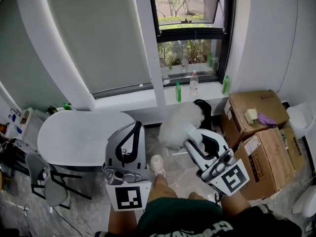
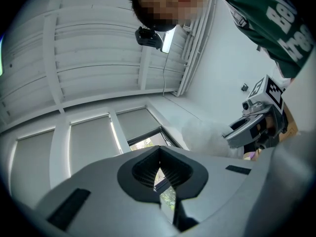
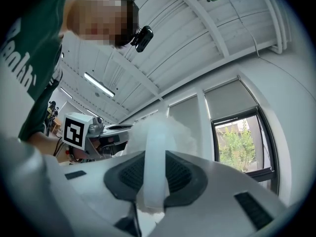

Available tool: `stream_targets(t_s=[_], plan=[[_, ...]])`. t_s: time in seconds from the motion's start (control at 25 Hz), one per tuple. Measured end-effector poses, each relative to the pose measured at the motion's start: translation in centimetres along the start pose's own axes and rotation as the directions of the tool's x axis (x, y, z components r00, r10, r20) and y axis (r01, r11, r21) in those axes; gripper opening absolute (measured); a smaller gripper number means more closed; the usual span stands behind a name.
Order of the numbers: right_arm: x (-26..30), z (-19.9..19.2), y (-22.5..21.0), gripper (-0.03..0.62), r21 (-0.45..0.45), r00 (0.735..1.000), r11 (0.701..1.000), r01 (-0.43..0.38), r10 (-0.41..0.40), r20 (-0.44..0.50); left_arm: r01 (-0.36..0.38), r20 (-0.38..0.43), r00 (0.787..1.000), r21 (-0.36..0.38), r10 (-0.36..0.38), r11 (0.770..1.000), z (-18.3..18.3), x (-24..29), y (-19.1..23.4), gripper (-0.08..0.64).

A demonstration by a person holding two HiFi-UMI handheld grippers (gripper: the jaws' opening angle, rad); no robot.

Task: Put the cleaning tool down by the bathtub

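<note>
The cleaning tool is a fluffy white duster [image 1: 177, 124] on a pale translucent handle [image 3: 156, 154]. My right gripper [image 1: 191, 138] is shut on that handle, with the fluffy head sticking out past the jaws and held up over the floor, right of the bathtub. The white oval bathtub [image 1: 55, 132] stands at the left under the blinds. My left gripper [image 1: 132, 128] points upward beside the tub's right end, jaws shut with nothing between them. In the left gripper view the duster [image 2: 203, 135] and the right gripper [image 2: 248, 128] show at the right.
Stacked cardboard boxes [image 1: 264, 147] stand at the right, with a white toilet [image 1: 302, 118] beyond them. Bottles [image 1: 193, 83] line the window sill. A grey folding chair [image 1: 49, 184] sits in front of the tub. The person's foot [image 1: 158, 165] rests on the marbled floor.
</note>
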State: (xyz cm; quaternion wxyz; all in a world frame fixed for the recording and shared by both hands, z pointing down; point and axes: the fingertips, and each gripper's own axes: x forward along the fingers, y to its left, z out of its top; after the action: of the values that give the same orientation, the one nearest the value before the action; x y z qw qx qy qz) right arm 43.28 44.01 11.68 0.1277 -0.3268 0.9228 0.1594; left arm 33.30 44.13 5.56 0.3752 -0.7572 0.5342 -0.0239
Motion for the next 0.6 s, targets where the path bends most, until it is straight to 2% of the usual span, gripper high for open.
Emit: stream_targets(t_s=[0.24,0.44,0.6], plan=[[2.7,-2.6,-2.7,0.092,-0.008,1.0,1.0,0.013,-0.013,-0.014,0.001,0.012,1.0,-0.02,-0.001,1.0,-3.8,3.8,1.3,0.006],[7.4,-7.1,-6.1,0.092,0.014,0.998,0.999,0.032,-0.031,-0.046,0.002,0.002,1.0,-0.042,-0.002,0.999,-9.6,8.5,3.5,0.006],[13.6,-10.3,-9.0,0.092,-0.011,0.998,0.999,0.041,-0.041,-0.054,0.003,-0.021,1.0,-0.032,-0.003,0.999,-15.5,13.4,6.9,0.006]])
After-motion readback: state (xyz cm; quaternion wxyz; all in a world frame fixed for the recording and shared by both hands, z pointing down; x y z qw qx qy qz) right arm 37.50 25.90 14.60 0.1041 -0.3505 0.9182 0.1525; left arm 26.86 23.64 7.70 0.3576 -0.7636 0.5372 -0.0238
